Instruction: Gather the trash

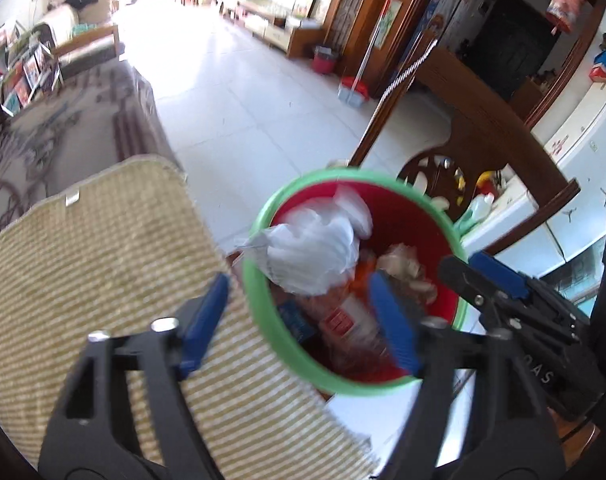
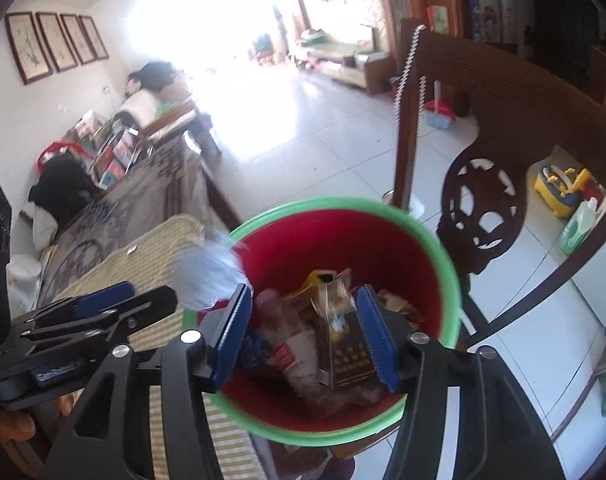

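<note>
A red bin with a green rim stands below both grippers, holding a plastic bottle, a blue packet and paper scraps. In the left wrist view my left gripper is open over the near rim, with nothing between its pads. A crumpled white plastic bag, blurred, hangs at the rim just beyond it. My right gripper is open above the bin. A brown carton stands loose between its fingers, close to the right pad and apart from the left one.
A woven yellow-green mat lies left of the bin on a patterned couch. A carved wooden chair stands right of the bin. White tiled floor stretches beyond. A yellow toy sits behind the chair.
</note>
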`<state>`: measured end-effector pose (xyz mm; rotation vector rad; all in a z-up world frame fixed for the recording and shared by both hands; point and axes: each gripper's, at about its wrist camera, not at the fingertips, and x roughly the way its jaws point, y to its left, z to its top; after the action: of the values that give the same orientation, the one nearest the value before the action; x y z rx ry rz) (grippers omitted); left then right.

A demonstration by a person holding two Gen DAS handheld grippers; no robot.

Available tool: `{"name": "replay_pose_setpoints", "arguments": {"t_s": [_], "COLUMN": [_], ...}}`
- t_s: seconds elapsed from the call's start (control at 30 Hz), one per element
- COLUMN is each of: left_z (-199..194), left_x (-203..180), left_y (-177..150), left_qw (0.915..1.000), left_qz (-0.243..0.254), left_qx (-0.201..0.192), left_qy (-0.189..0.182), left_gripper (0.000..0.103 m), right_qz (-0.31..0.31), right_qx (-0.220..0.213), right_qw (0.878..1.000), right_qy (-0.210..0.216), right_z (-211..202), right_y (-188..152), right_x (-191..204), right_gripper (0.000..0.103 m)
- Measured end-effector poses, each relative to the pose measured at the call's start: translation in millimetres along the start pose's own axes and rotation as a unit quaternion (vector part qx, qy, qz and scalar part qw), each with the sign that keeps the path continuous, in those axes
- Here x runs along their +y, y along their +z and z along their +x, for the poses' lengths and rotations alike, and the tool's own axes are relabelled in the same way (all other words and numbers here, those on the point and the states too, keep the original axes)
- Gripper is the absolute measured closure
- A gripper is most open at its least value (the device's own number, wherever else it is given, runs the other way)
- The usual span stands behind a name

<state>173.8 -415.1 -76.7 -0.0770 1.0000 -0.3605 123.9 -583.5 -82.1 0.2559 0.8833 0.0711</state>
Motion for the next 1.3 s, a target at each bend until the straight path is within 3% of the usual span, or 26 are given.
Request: {"name": "replay_pose_setpoints", "arguments": {"t_s": [0.17,0.37,0.4,0.53,0.67,0.73,0.8,0.9,1.03,1.1,1.2,1.3], "left_z": [-14,-54,-62,-105,-143,-167,-186,-208,-226,-237,-243,-245], "left_x": [8,43,50,87,119,137,149,172,200,216,238,258], "left_y": [2,2,1,-4,-12,-21,-29,-39,-52,-62,-67,-70], "left_qw": [0.9995,0.9958,0.9946,0.9848,0.9752,0.9666,0.9582,0.9578,0.9517,0.9488,0.9559,0.9567], "left_qz": [0.005,-0.013,-0.018,-0.041,-0.026,-0.012,-0.001,0.014,0.007,0.001,-0.031,-0.070], "left_qx": [-0.020,-0.067,-0.077,-0.138,-0.185,-0.222,-0.247,-0.253,-0.254,-0.265,-0.248,-0.237], "left_qy": [0.024,0.060,0.067,0.097,0.118,0.128,0.144,0.136,0.172,0.172,0.154,0.154], "left_gripper": [0.018,0.016,0.008,0.005,0.005,0.005,0.005,0.005,0.005,0.005,0.005,0.005], "right_qz": [0.023,0.014,0.007,-0.016,-0.032,-0.034,-0.030,-0.010,-0.022,-0.042,-0.065,-0.082], "right_qx": [-0.011,-0.057,-0.069,-0.116,-0.219,-0.248,-0.265,-0.256,-0.238,-0.236,-0.236,-0.232], "right_qw": [1.000,0.998,0.997,0.993,0.975,0.968,0.964,0.966,0.971,0.971,0.969,0.969], "right_qy": [-0.003,0.022,0.025,0.031,0.009,-0.010,-0.002,0.022,0.019,0.025,0.023,0.017], "right_z": [-4,-22,-27,-46,-74,-79,-82,-81,-74,-73,-74,-74], "right_y": [5,8,9,11,-2,-9,-16,-23,-32,-40,-47,-52], "right_x": [-13,16,28,74,127,155,175,209,250,272,299,317], "right_gripper": [0.045,0.014,0.006,0.007,0.007,0.007,0.007,0.007,0.007,0.007,0.007,0.007]}}
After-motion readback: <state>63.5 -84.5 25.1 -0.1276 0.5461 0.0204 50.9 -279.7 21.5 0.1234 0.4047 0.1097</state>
